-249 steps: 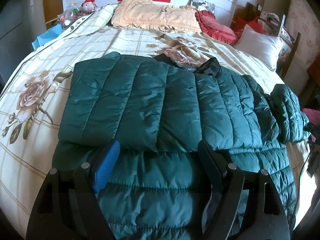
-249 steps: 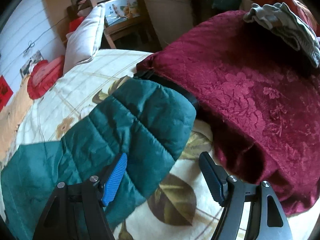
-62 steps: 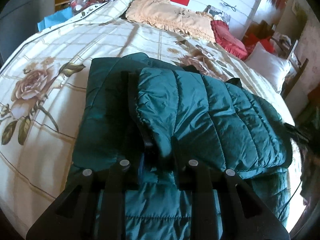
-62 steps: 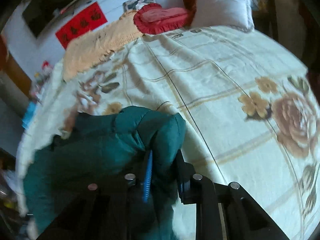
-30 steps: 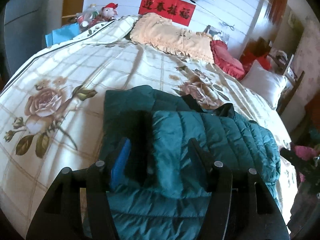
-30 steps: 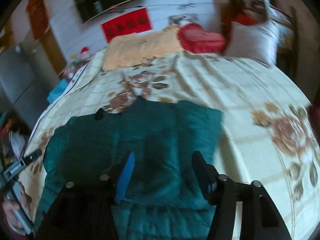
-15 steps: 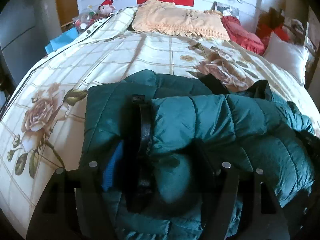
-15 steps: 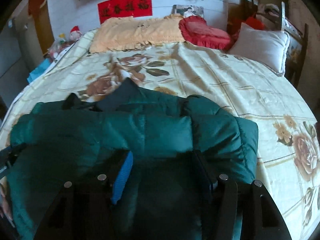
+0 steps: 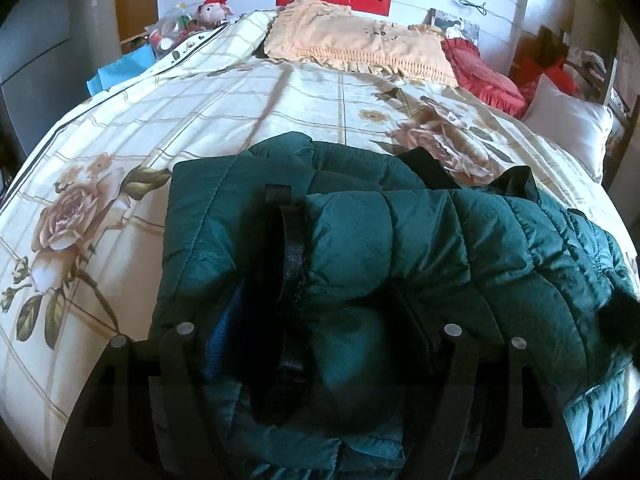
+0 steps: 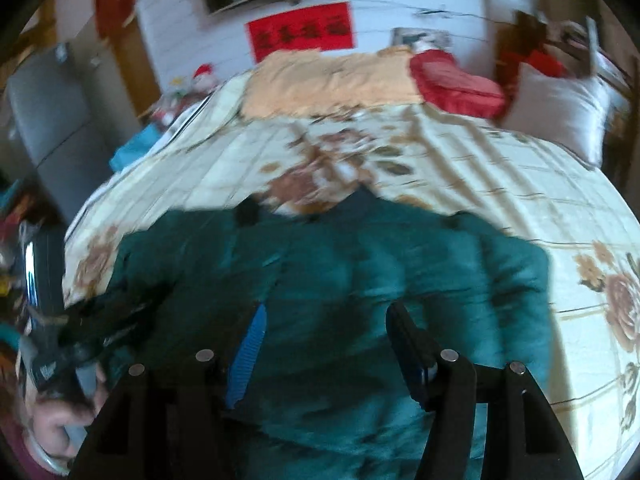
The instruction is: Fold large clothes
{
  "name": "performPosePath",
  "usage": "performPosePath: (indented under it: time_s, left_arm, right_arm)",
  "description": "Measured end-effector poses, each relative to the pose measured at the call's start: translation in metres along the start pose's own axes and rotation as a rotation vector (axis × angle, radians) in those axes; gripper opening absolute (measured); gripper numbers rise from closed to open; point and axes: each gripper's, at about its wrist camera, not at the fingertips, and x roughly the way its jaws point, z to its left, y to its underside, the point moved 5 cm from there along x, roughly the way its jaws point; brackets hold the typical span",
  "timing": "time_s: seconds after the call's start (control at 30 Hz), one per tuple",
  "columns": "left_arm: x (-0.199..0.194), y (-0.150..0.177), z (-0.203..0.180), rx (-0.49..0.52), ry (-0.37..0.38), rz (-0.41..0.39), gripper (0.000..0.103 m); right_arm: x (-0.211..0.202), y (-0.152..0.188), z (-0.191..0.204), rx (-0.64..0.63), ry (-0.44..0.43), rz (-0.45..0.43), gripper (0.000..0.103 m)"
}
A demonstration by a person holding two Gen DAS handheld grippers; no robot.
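A dark green quilted puffer jacket (image 9: 440,240) lies on the floral bedspread (image 9: 200,112), its sleeves folded across the body. A sleeve end with a black cuff strip (image 9: 292,248) lies on top. My left gripper (image 9: 320,312) is open, its fingers pressed into the jacket on either side of that sleeve end. In the blurred right wrist view the jacket (image 10: 340,272) fills the lower middle. My right gripper (image 10: 324,332) is open and empty just above it.
A peach pillow (image 9: 360,44), a red cushion (image 9: 484,76) and a white pillow (image 9: 568,124) lie at the head of the bed. Toys and clutter (image 9: 188,24) sit at the far left corner. The other handheld gripper and hand (image 10: 60,360) show at the lower left.
Both grippers were shut on the sleeve two seconds ago and have since opened. The right gripper has drawn back and up from the jacket; the left stays low over the sleeve end.
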Motion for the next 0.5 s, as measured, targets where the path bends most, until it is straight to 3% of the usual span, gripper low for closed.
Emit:
performPosePath:
  time_s: [0.1,0.27,0.4,0.5]
  left_arm:
    - [0.000,0.000,0.000,-0.002,0.008,-0.001,0.072]
    - [0.002,0.001,0.000,-0.002,0.021,-0.001,0.074]
    - [0.002,0.001,0.000,-0.004,0.022,-0.002,0.074]
    - [0.002,0.002,0.000,-0.006,0.025,-0.007,0.074]
  right_arm:
    - [0.015,0.015,0.007,-0.050,0.069,0.021,0.060]
    - [0.031,0.031,0.001,-0.059,0.101,0.018,0.061]
    - [0.018,0.023,-0.008,-0.022,0.037,0.041,0.061]
    - [-0.007,0.018,-0.025,0.043,0.018,-0.005,0.062]
